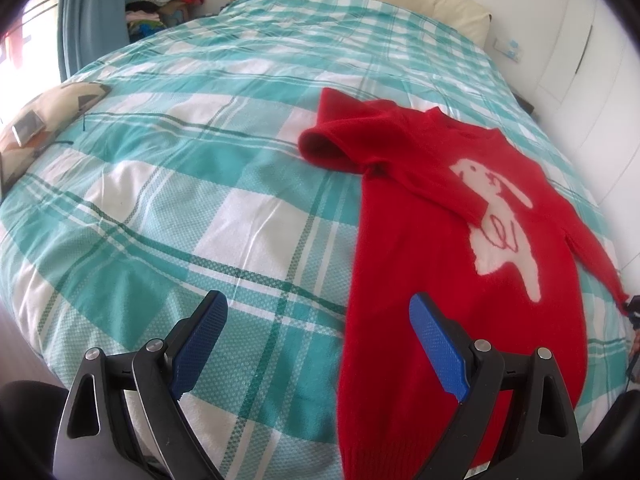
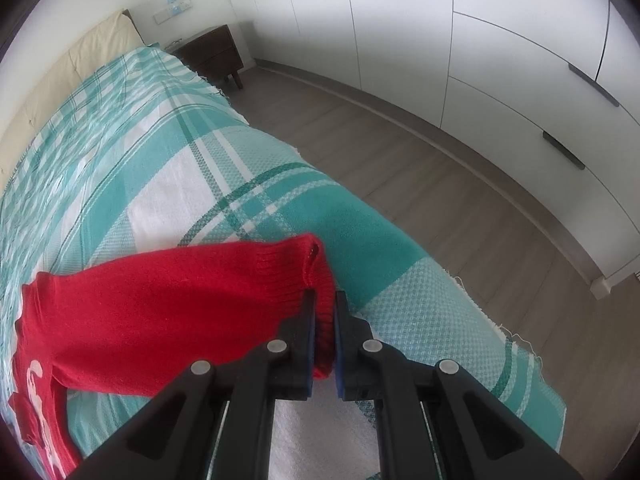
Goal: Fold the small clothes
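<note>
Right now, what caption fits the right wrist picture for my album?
Right gripper shut on the ribbed cuff of the red knitted sweater's sleeve, above the teal-and-white checked bedspread.

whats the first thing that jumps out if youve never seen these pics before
The red sweater with a white rabbit on its front stands out, spread on the teal and white plaid bedspread, toward its right in the left wrist view. Next, the right tool is shut on the cuff of one sleeve, holding it out toward the bed's edge. The left tool hangs open over the hem.
</note>
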`<state>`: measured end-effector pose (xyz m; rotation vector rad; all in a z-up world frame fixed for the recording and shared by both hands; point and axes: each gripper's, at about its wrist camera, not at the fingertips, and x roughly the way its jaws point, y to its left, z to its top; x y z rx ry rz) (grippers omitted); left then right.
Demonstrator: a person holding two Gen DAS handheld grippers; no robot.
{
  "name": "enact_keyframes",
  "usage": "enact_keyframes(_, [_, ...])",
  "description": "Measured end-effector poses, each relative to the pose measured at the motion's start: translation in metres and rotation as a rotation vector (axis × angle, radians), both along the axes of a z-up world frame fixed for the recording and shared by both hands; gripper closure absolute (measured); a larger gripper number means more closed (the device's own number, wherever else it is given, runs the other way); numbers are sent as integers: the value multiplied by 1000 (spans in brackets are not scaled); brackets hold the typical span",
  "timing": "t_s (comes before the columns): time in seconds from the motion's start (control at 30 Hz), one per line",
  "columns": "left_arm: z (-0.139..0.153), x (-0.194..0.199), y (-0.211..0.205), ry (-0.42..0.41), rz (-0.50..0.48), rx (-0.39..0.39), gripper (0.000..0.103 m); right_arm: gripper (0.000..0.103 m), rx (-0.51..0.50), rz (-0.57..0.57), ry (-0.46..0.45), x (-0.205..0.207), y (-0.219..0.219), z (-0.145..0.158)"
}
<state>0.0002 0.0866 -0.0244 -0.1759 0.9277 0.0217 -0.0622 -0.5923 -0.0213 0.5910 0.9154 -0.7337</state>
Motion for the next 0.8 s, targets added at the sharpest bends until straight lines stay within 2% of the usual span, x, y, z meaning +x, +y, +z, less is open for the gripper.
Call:
enact_keyframes(0.17, [0,0,-2,3,-7,15,10,93,-6,-58,-8,-14,-1,5])
enact_keyframes(0.33, [8,-3,2,-20,18,63,10,74,-124,-166,45,-31,0,23])
enact_keyframes(0.4, [25,-6,6,-56,34,106,10,74,-184,-178,-20,-41,7,41])
enact_keyframes(0.47, [51,-8,10,-123,27,109,10,67,-241,-151,-116,-46,23,62])
enact_keyframes(0.53, [79,-4,7,-184,-7,123,8,45,-291,-87,-202,-46,46,77])
enact_keyframes(0.6, [98,9,-11,-227,-105,165,5,43,-321,-3,-247,-38,67,87])
enact_keyframes(0.67, [97,32,-43,-197,-280,227,5,43,-329,85,-275,-29,86,91])
enact_keyframes(0.73, [76,55,-81,-144,-463,305,5,43,-331,162,-273,-19,101,90])
enact_keyframes(0.8, [48,70,-115,-141,-559,435,8,43,-327,214,-272,-12,111,88])
